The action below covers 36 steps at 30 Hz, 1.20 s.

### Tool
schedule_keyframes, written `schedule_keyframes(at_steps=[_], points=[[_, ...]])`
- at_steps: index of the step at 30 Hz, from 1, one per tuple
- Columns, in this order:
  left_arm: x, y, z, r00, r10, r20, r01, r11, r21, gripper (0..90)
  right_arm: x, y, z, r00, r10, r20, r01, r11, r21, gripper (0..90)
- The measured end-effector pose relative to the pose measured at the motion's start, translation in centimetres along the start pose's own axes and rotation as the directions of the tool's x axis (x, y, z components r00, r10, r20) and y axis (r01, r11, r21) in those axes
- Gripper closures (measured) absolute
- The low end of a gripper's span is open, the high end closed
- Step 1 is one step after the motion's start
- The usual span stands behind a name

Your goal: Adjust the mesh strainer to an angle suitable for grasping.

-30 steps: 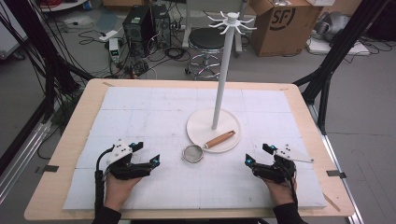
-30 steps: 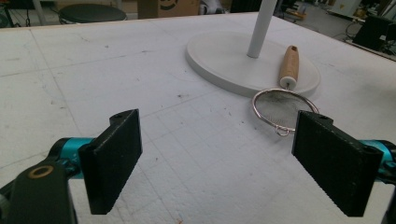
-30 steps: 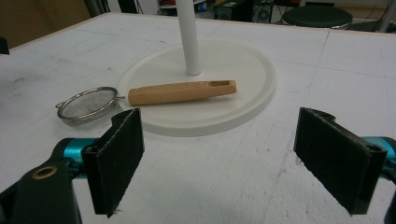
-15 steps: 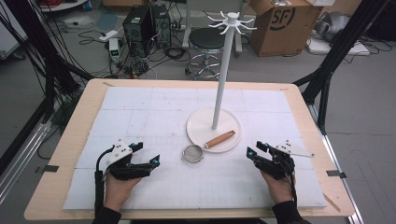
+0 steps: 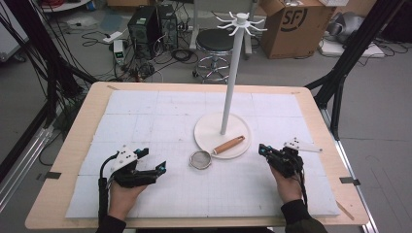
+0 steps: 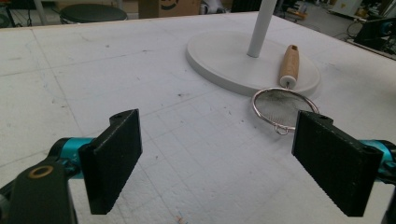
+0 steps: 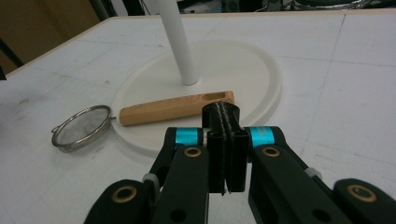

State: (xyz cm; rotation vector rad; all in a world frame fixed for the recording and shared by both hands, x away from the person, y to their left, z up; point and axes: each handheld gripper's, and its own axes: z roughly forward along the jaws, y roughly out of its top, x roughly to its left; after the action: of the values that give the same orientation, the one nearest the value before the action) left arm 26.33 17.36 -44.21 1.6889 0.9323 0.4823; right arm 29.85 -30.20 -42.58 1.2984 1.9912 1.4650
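Note:
A small mesh strainer [image 5: 200,159] lies on the white mat, its wooden handle [image 5: 228,144] resting on the round base [image 5: 209,131] of a white hook stand [image 5: 231,77]. My left gripper [image 5: 153,160] rests on the mat left of the strainer and points toward it. In the left gripper view its jaws stand wide apart [image 6: 219,158] with nothing between them, and the strainer [image 6: 282,105] lies just beyond the right jaw. My right gripper [image 5: 262,148] sits right of the stand base. Its jaws are pressed together [image 7: 220,114], just short of the handle [image 7: 175,108].
The white mat [image 5: 160,111] covers most of the wooden table [image 5: 77,126]. On the floor past the far edge stand a stool [image 5: 214,41], a computer tower [image 5: 143,24] and a cardboard box [image 5: 291,22]. Black frame legs [image 5: 340,73] rise beside the table.
My right gripper has slid forward across the mat, away from the person and closer to the stand base and the handle. The left gripper and the strainer have stayed put.

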Motion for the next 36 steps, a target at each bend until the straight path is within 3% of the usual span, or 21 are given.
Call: schedule_keyframes(at_steps=[11,21,25,27,28,33,34,36], points=[[-0.1,-0.1,-0.1,1.0000,-0.004,-0.001,0.004,1.0000,0.000,16.5,-1.1,2.2,2.6,0.9968,0.078,-0.020,-0.077,0.996,0.052,89.6],[-0.2,-0.1,-0.2,1.0000,-0.005,0.007,0.005,1.0000,-0.004,16.5,-1.7,2.7,5.4,0.9878,0.150,-0.044,-0.144,0.982,0.121,89.8],[-0.2,-0.1,-0.2,0.9999,-0.009,0.009,0.009,0.9999,-0.006,16.5,-2.4,3.0,7.1,0.9770,0.206,-0.055,-0.195,0.967,0.162,89.8],[-0.2,-0.1,-0.2,0.9999,-0.011,0.009,0.011,0.9999,-0.011,16.5,-2.7,3.2,7.7,0.9776,0.209,-0.028,-0.201,0.964,0.172,89.8],[-0.2,-0.1,-0.2,0.9999,-0.010,0.011,0.010,0.9999,-0.011,16.6,-3.0,3.2,8.0,0.9730,0.230,-0.023,-0.223,0.960,0.172,89.8],[-0.2,-0.1,-0.1,0.9998,-0.011,0.016,0.011,0.9999,-0.011,16.6,-4.3,2.7,8.5,0.9613,0.276,0.001,-0.271,0.944,0.186,89.9],[-0.2,-0.1,-0.1,0.9998,-0.012,0.016,0.013,0.9998,-0.012,16.6,-4.5,2.6,8.7,0.9555,0.295,-0.009,-0.288,0.940,0.185,89.9],[-0.1,-0.1,-0.1,0.9998,-0.015,0.015,0.015,0.9998,-0.012,16.6,-4.5,2.5,8.9,0.9530,0.303,-0.017,-0.293,0.935,0.198,89.9]])
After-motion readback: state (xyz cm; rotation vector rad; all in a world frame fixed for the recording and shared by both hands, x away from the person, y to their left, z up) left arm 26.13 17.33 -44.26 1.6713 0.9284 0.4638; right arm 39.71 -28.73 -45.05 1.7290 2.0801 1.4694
